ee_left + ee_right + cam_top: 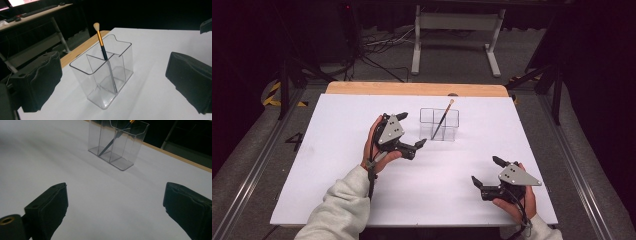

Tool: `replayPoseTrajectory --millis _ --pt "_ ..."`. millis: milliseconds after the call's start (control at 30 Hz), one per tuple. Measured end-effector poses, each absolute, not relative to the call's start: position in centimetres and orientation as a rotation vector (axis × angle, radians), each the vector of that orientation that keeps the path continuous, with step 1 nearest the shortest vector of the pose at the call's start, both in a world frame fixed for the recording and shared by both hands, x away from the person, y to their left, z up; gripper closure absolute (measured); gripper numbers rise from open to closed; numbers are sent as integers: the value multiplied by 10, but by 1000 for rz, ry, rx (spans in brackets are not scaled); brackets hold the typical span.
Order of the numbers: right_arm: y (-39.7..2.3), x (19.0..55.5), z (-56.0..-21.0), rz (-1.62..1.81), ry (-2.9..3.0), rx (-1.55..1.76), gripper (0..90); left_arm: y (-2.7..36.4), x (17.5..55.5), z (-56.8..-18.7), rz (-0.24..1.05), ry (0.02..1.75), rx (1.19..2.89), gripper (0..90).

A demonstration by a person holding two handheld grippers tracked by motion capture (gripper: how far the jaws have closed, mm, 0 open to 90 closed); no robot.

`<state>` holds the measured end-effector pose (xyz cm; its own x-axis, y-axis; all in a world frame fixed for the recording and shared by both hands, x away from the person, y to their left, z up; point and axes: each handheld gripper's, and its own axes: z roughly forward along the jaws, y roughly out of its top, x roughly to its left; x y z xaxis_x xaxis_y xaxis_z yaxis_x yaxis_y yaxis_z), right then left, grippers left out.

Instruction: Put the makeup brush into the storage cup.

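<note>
From high up I see the white surface (362, 190) with a clear holder (439, 125) standing near its far middle. A brush (443, 120) stands inside it, tilted, with its soft tip up and leaning to the right.

My left gripper (411, 129) sits just left of the holder, close to it but not touching. Its jaws are wide apart and hold nothing. My right gripper (487, 171) is near the right front of the surface, well apart from the holder. Its jaws are spread wide too, with nothing between them.

The left gripper view tells me more than the high one. There I see the holder (82, 72) has walls inside that split it into parts. The brush (101, 42) has a pale tip, a gold band and a dark handle, and its thin end rests low down in a middle part. I also see the wooden edge (80, 50) of the table past the white surface.

The right gripper view shows the holder (125, 147) from the other side and far off, with the brush (112, 141) leaning inside. The brush tip is cut off at the top there.
</note>
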<state>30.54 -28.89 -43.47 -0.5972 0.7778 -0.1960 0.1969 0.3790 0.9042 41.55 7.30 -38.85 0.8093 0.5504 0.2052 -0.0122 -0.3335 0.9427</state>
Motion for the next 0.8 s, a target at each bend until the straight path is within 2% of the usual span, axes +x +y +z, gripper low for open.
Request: replayPoseTrajectory --millis 800 --pt "-287 304 -434 1204 2018 834 67 109 393 -402 603 453 1801 22"
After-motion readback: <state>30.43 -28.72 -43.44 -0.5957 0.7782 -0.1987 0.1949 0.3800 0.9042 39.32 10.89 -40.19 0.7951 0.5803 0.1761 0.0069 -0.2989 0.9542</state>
